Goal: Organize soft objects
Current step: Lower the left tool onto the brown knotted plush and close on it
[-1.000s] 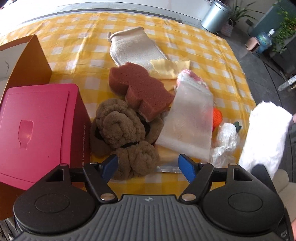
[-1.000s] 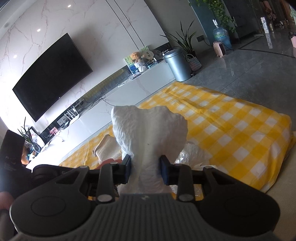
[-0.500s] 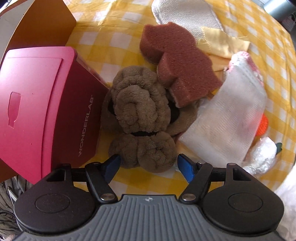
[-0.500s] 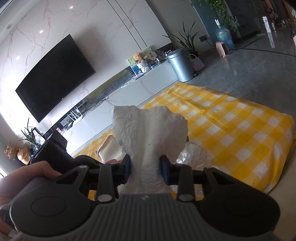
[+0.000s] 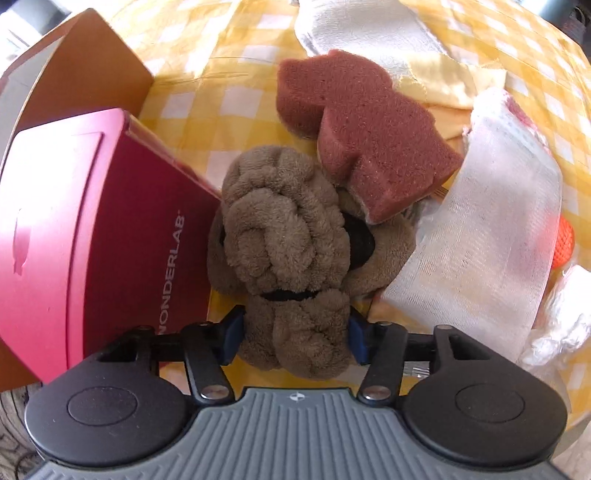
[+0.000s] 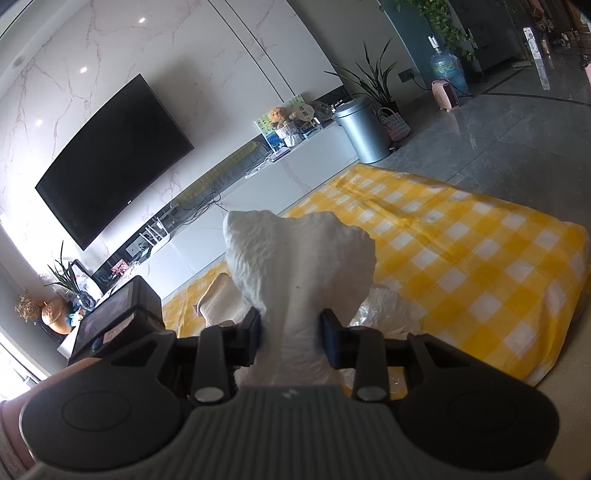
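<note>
The left gripper (image 5: pixel 295 334) points straight down over the yellow checked cloth (image 5: pixel 207 110) that covers the surface, and its jaws are closing around the lower lobe of a brown plush toy (image 5: pixel 284 236); the blue pads (image 5: pixel 232 334) touch the fur on both sides and press into it. The toy lies near the middle of the surface, its flank against a pink box (image 5: pixel 92 229) marked WONDERLAB that stands toward the left edge. A reddish-brown sponge (image 5: pixel 362 140) rests partly on the toy's upper right side. Just right of the toy lies a white mesh bag (image 5: pixel 491 229), with an orange ball (image 5: pixel 563 242) peeking from behind it and crumpled clear plastic (image 5: pixel 565 314) toward the right edge. A beige cloth mitt (image 5: pixel 354 29) and a yellow rag (image 5: pixel 454 81) lie toward the far edge.

The right gripper (image 6: pixel 293 336) is tilted somewhat downward above the surface, jaws clamped on a white fluffy cloth (image 6: pixel 299 266) that rises between them. A hand (image 6: pixel 74 373) shows at that view's lower left, holding a black device (image 6: pixel 118 317)
</note>
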The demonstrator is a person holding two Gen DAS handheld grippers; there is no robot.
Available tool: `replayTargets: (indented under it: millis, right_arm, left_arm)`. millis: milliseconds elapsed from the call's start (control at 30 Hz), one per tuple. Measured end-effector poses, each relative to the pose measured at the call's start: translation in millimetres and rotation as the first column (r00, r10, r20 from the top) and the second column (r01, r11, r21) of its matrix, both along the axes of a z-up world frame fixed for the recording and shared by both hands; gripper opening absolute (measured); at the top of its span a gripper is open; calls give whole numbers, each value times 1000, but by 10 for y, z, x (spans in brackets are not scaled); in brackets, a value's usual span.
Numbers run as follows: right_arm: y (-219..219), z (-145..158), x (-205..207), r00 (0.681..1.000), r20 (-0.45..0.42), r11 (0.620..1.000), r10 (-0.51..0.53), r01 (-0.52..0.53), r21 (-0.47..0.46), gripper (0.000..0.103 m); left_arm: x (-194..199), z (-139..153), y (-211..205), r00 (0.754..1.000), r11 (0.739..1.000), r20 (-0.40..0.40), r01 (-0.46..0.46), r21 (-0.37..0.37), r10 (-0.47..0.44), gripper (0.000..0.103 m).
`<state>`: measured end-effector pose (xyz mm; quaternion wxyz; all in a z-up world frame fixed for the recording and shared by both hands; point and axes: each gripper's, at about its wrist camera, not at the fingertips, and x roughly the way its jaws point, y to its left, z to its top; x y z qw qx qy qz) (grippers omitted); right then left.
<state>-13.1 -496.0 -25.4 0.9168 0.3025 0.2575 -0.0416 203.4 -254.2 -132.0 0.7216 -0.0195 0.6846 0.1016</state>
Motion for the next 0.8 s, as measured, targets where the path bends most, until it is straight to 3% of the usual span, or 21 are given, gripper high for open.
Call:
replayTargets:
  millis: [167, 333, 500, 567, 667, 800]
  right_arm:
    - [-6, 2, 11, 1000, -1, 1000, 2, -2, -1, 36]
    - [-24, -17, 31, 1000, -7, 1000, 5, -5, 7, 36]
    - [-4, -18, 59, 1000, -11, 1000, 16, -16, 3, 36]
    - [7, -11, 65, 1000, -10, 1000, 20, -20, -1, 36]
    - [14, -6, 70, 1000, -9, 1000, 24, -24, -4, 35]
    - [25, -12, 76, 1000, -15, 1000, 25, -25, -8, 35]
  left_arm:
    - [30, 129, 26, 999, 998, 4, 54, -26, -54, 53]
    - [-63, 247, 186, 997, 986, -7, 73, -150, -75, 47]
    - [-304, 422, 191, 979, 955, 28, 201, -217, -200, 47]
    - [-430, 440, 173, 963, 935, 26, 267, -233, -269, 47]
    - [-648, 419, 65, 890, 851, 11, 440, -287, -457, 47]
    - [-786, 365, -18, 850, 822, 26, 517, -240, -526, 50]
